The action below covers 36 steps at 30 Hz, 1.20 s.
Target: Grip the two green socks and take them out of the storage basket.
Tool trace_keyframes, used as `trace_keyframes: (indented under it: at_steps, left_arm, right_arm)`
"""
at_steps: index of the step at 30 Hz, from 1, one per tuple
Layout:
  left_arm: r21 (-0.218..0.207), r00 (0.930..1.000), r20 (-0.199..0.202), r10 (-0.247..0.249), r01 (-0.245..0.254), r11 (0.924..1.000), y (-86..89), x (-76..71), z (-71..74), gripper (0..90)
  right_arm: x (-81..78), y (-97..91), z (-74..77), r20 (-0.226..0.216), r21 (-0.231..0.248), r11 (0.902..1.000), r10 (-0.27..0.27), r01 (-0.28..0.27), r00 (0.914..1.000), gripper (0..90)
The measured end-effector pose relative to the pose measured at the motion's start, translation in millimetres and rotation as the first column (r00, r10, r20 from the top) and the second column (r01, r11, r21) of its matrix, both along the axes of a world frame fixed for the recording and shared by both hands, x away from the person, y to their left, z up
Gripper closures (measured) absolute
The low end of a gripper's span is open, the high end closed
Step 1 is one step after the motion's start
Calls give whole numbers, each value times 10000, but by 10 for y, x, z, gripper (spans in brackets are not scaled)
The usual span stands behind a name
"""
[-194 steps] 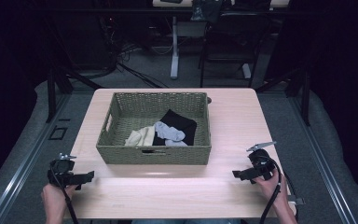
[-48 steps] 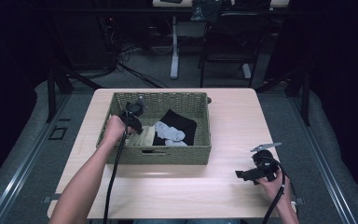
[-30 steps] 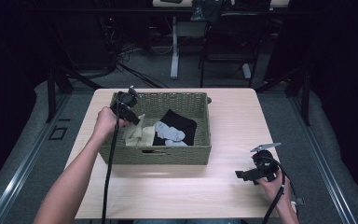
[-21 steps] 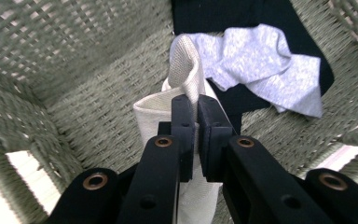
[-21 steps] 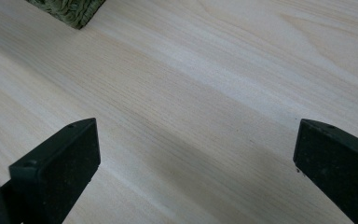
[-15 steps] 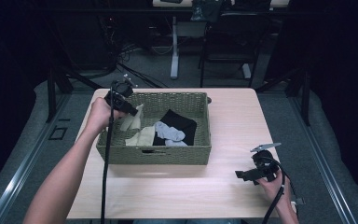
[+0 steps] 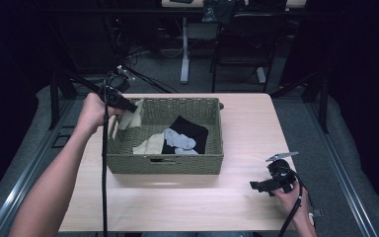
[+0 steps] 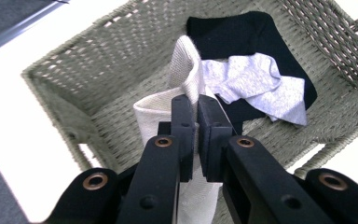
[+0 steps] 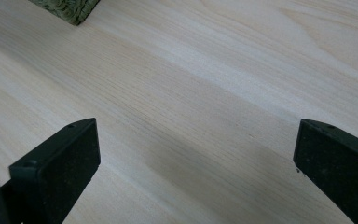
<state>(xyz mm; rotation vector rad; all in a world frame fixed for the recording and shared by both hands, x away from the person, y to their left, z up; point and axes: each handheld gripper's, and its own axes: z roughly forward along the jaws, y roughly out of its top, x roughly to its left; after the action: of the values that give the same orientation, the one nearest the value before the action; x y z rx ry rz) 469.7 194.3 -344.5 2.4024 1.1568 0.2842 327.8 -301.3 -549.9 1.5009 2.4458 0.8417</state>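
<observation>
A woven green basket point(image 7: 212, 163) stands in the middle of the wooden table point(image 7: 246, 128). In it lie a black cloth point(image 7: 193, 129), a grey cloth point(image 7: 180, 139) and a second cream piece point(image 7: 150, 145). My left gripper point(image 7: 134, 107) is held above the basket's far left corner, shut on a cream cloth point(image 7: 131, 118) that hangs from it. In the left gripper view the pads pinch the cream cloth point(image 8: 186, 65) over the basket point(image 8: 74, 84), with the grey cloth point(image 8: 256, 81) and black cloth point(image 8: 242, 32) below. My right gripper point(image 7: 256, 186) rests low at the near right, open with nothing in it.
The right gripper view looks along bare wooden table point(image 9: 191, 93), with a corner of the basket point(image 9: 70, 9) at the top left. Chairs and cables point(image 7: 227, 49) stand on the floor beyond the table's far edge. A metal rail point(image 7: 345, 187) runs along the right.
My left gripper has risen from inside the basket toward its far left corner, lifting the cream cloth with it. The right gripper has stayed in place.
</observation>
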Motion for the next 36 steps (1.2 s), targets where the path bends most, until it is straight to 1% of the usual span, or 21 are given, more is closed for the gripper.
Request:
trace_keyframes:
  at_steps: [3,5,9,11,14,19,24,27,29,31,33,36]
  left_arm:
    - [-88,9998,123,123,-122,9999,63,-38,58,862]
    - [-66,9997,170,187,-186,9998,116,-58,86,861]
    - [-73,9989,253,398,-397,9992,246,-93,129,862]
    - [-77,9982,284,522,-520,9986,323,-113,144,862]
    - [-132,9969,319,720,-716,9973,444,-154,157,861]
    - [-227,9940,383,1020,-1012,9946,656,-247,157,861]
    - [-300,9900,385,1358,-1347,9904,852,-339,124,860]
    - [-267,9871,377,1559,-1550,9876,957,-393,90,860]
    - [-177,9851,372,1681,-1675,9857,1012,-435,50,860]
    - [-178,9842,331,1741,-1736,9847,1071,-479,3,860]
    - [-106,9815,324,1886,-1884,9820,1122,-527,-59,860]
    - [-111,9780,249,2073,-2071,9783,1203,-596,-154,860]
  right_arm:
    - [-1,7,-3,18,-35,10000,44,-44,10000,0]
    - [4,6,-12,-9,-68,10000,0,0,10000,0]
    - [9,6,-14,-34,-38,10000,75,-75,10000,0]
    - [11,5,-10,-57,-85,9999,117,-118,9999,0]
    - [11,9,-21,-32,-32,10000,56,-56,10000,0]
    - [10,12,-19,-107,-17,10000,75,-75,9999,0]
    - [9,16,-19,-67,-30,10000,41,-42,10000,0]
    - [8,18,-18,-58,-40,10000,44,-44,10000,0]
    - [8,16,-19,-64,-33,10000,33,-33,10000,0]
    - [8,12,-17,-100,-32,10000,54,-54,9999,0]
    - [8,9,-15,-92,-44,10000,57,-58,9999,0]
    - [5,9,-14,-58,-41,10000,32,-33,10000,0]
